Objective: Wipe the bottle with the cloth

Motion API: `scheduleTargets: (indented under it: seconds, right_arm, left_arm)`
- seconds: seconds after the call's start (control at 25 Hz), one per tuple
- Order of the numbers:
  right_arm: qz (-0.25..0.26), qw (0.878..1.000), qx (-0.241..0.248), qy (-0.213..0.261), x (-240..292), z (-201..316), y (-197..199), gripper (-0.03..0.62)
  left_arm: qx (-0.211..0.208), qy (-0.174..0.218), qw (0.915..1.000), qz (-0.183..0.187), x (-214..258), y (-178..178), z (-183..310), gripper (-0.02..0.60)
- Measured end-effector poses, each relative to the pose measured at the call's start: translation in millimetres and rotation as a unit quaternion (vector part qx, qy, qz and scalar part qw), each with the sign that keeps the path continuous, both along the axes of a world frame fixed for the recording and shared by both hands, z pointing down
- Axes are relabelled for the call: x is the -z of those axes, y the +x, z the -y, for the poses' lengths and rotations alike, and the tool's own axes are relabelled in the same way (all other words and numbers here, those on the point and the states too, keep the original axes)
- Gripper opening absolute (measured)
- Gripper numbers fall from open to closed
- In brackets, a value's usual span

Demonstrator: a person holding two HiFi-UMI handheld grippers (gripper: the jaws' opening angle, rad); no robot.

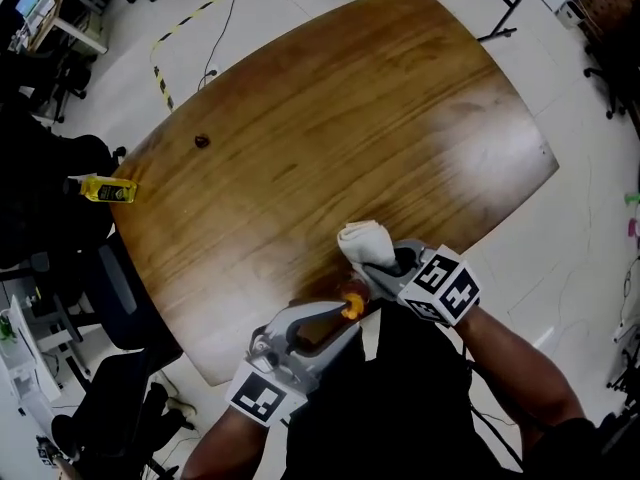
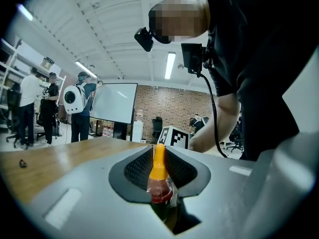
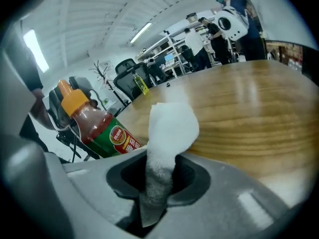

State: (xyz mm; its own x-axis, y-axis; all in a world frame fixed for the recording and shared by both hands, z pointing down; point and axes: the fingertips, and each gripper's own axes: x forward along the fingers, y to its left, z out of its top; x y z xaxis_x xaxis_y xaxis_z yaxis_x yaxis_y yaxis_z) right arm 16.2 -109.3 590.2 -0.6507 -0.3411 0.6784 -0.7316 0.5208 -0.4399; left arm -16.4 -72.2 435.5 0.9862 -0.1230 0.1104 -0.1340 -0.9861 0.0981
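The bottle (image 2: pixel 159 183) is being held in the left gripper (image 1: pixel 338 320), whose jaws are being kept narrow and clamped on its neck and shoulder. The orange cap is being pointed out past the pads. It is being held up at the near edge of the wooden table (image 1: pixel 330 118), close to the person's body, and is not being rested on anything visible.

Just beside it the cloth (image 3: pixel 172 128) is being pinched in the right gripper (image 3: pixel 159 180), jaws closed on its lower part, with the white folded end being left to stick out free. In the right gripper view the bottle is being shown tilted to the cloth's left, with a gap between them.

Judged step: the cloth is being brought in, and wiping contact is not yet being made. Next, the free end is probably needing to be pressed on the labelled side and dragged along it, while the bottle is being gripped firmly enough not to twist.
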Motion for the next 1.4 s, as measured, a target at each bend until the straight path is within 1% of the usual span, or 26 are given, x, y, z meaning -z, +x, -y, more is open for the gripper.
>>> scheduleTargets:
  seconds: [0.08,0.12,0.2,0.24,0.44,0.52,0.56,0.64,0.68,0.84,0.92,0.96,1.0,1.04,1.12,1.2,1.24,1.4]
  right_arm:
    - [-0.020,1.000,0.022,0.005,0.4,0.3,-1.9,0.075]
    - [-0.021,0.999,0.029,0.004,1.0,0.6,-2.6,0.075]
    - [-0.008,0.999,0.038,0.003,5.0,1.6,-1.1,0.075]
    - [0.006,0.999,0.037,0.001,8.7,2.5,1.6,0.075]
    - [0.092,0.995,0.016,-0.031,37.6,15.3,23.0,0.077]
    - [0.119,0.992,0.026,-0.036,56.0,26.1,25.9,0.077]
    - [0.133,0.990,0.035,-0.037,65.4,32.0,25.2,0.077]
    - [0.166,0.983,0.059,-0.042,81.8,43.1,20.1,0.077]
    - [0.185,0.979,0.072,-0.049,88.9,48.2,15.8,0.077]
    - [0.249,0.958,0.120,-0.082,113.3,67.3,-10.2,0.077]
    - [0.270,0.947,0.149,-0.095,124.0,71.0,-25.6,0.077]
    - [0.278,0.941,0.163,-0.102,127.6,71.1,-32.5,0.077]
    - [0.283,0.937,0.175,-0.110,129.2,70.6,-38.6,0.077]
    - [0.285,0.933,0.185,-0.119,129.0,69.4,-43.9,0.077]
    - [0.282,0.927,0.206,-0.140,124.6,64.2,-53.2,0.077]
    - [0.273,0.922,0.224,-0.161,117.1,56.0,-60.6,0.077]
    - [0.269,0.919,0.231,-0.171,112.6,51.7,-63.7,0.077]
    - [0.254,0.910,0.264,-0.195,96.7,35.6,-71.9,0.077]
  left_arm:
    - [0.005,0.003,1.0000,0.002,-0.7,-1.3,-0.3,0.083]
    - [0.009,0.004,1.0000,0.003,-0.6,-1.8,-0.2,0.084]
    - [0.019,0.004,0.9998,0.004,0.9,-0.9,0.6,0.087]
    - [0.024,0.004,0.9997,0.004,1.9,0.2,1.0,0.092]
    - [0.053,-0.004,0.9985,0.013,3.9,3.4,-1.2,0.166]
    - [0.080,-0.021,0.9965,0.009,4.9,0.5,3.1,0.208]
    - [0.098,-0.032,0.9947,0.004,5.7,-2.6,6.8,0.213]
    - [0.129,-0.042,0.9908,0.003,4.6,-7.8,13.2,0.218]
    - [0.135,-0.041,0.9900,0.009,2.2,-8.4,14.3,0.221]
    - [0.139,-0.038,0.9893,0.021,0.9,-1.7,13.8,0.228]
    - [0.142,-0.045,0.9887,0.019,3.9,2.7,11.8,0.233]
    - [0.146,-0.052,0.9878,0.015,4.8,4.0,10.7,0.252]
    - [0.154,-0.058,0.9864,0.014,4.6,4.9,9.9,0.265]
    - [0.162,-0.059,0.9849,0.019,2.9,6.0,9.2,0.265]
    - [0.176,-0.050,0.9822,0.042,-4.1,8.6,8.7,0.265]
    - [0.190,-0.038,0.9789,0.064,-11.2,9.8,10.0,0.243]
    - [0.197,-0.032,0.9774,0.068,-13.4,9.8,10.8,0.213]
    - [0.217,-0.029,0.9743,0.054,-16.0,10.4,10.5,0.186]
